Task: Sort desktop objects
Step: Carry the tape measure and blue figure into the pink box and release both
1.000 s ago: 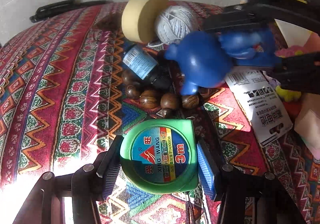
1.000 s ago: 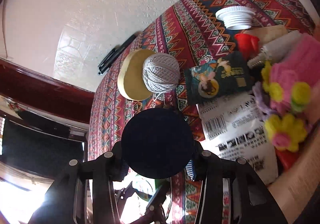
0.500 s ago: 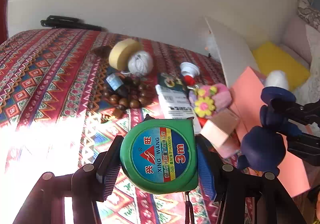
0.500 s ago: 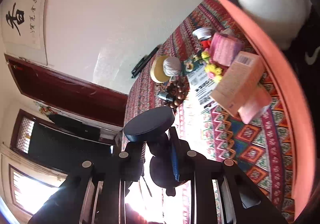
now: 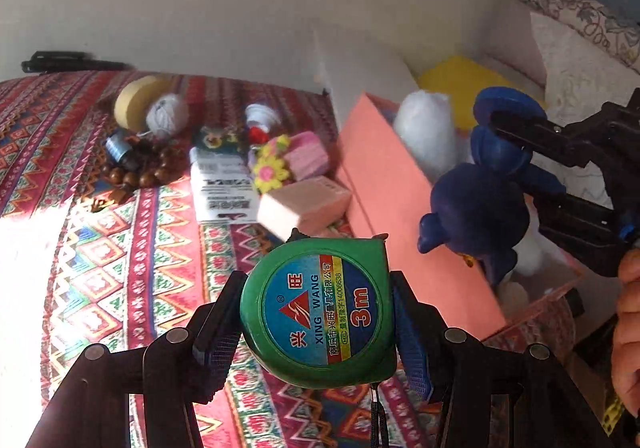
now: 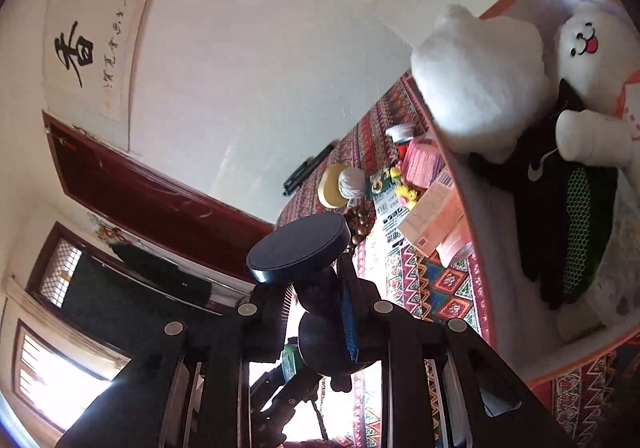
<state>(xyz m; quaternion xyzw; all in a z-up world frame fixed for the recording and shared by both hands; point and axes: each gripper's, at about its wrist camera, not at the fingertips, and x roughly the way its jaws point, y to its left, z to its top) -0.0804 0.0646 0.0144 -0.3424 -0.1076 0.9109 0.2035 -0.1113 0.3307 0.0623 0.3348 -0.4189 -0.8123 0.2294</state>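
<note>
The left gripper (image 5: 320, 312) jaws clamp the green tape measure (image 5: 318, 314) between them. The right gripper (image 6: 316, 300) jaws pinch the blue toy (image 5: 480, 203) by its neck

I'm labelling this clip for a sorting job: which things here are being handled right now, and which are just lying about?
In hand:
- green tape measure, clamped by the left gripper
- blue toy figure, clamped by the right gripper
- pink box, where sorted things lie

Lying about:
- ball of string
- wooden beads
- yellow flower
</note>
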